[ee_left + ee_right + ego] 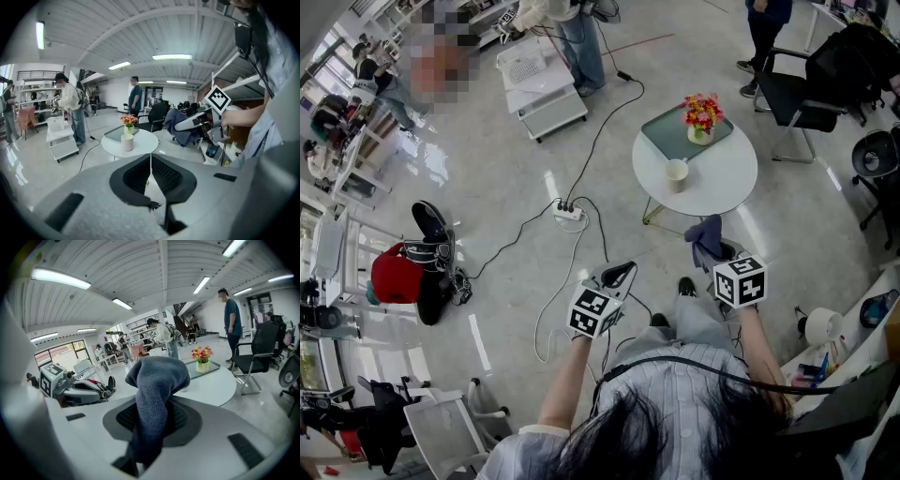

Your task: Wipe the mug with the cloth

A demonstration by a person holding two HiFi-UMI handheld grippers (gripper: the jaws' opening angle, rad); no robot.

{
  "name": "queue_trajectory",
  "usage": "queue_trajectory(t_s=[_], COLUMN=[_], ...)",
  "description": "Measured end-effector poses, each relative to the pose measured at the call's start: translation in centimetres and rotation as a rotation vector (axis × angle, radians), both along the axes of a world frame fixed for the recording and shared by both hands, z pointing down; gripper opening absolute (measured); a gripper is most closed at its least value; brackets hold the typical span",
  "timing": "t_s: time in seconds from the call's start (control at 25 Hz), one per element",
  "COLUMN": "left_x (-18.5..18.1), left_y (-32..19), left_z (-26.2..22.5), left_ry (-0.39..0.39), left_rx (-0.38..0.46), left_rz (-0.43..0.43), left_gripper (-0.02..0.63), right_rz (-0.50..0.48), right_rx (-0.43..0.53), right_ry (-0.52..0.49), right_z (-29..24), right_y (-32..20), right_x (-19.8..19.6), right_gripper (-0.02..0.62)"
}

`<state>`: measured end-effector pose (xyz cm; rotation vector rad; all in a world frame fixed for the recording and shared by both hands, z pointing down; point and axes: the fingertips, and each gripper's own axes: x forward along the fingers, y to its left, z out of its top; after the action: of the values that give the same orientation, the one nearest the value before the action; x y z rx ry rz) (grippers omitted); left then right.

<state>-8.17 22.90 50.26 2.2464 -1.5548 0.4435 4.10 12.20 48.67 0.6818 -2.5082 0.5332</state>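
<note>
A cream mug (pixel 677 174) stands on a small round white table (pixel 722 178); in the left gripper view the mug (pixel 127 142) is straight ahead. A blue-grey cloth (pixel 705 240) hangs from my right gripper (pixel 712 251), just short of the table's near edge. In the right gripper view the cloth (pixel 157 376) bulges up out of the shut jaws and hides most of the mug. My left gripper (pixel 622 274) hovers over the floor, left of the table; its jaws (pixel 150 157) are shut with nothing between them.
A vase of flowers (pixel 701 117) sits on a grey tray (pixel 667 134) at the table's far side. Black office chairs (pixel 802 94) stand beyond it. A power strip with cables (pixel 568 213) lies on the floor. A white cart (pixel 539 84) and people stand further off.
</note>
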Motion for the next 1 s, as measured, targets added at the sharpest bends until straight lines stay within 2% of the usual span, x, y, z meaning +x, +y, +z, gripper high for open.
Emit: queue_trajectory(t_s=[0.12,0.2,0.48,0.76,1.0], left_x=[0.3,0.7,2.3,1.6,1.0], left_y=[-0.6,-1.4,-3.9,-5.6,-8.4], left_z=[-0.7,-1.2,-2.2,-2.1,-1.1], left_ry=[0.053,0.061,0.042,0.06,0.059], left_rx=[0.036,0.053,0.075,0.069,0.041], left_rz=[-0.058,-0.073,-0.032,-0.043,-0.054], left_gripper=[0.023,0.023,0.025,0.025,0.025], right_rz=[-0.011,-0.015,0.013,0.026,0.024], right_rx=[-0.017,-0.023,-0.014,-0.018,-0.036], right_ry=[-0.027,-0.047,-0.058,-0.024,-0.005], right_z=[0.4,0.4,0.6,1.2,2.3], right_y=[0.9,1.3,1.1,0.5,-2.7], right_x=[-1.0,-1.7,-1.2,-0.1,0.1], right_gripper=[0.101,0.101,0.101,0.101,0.101])
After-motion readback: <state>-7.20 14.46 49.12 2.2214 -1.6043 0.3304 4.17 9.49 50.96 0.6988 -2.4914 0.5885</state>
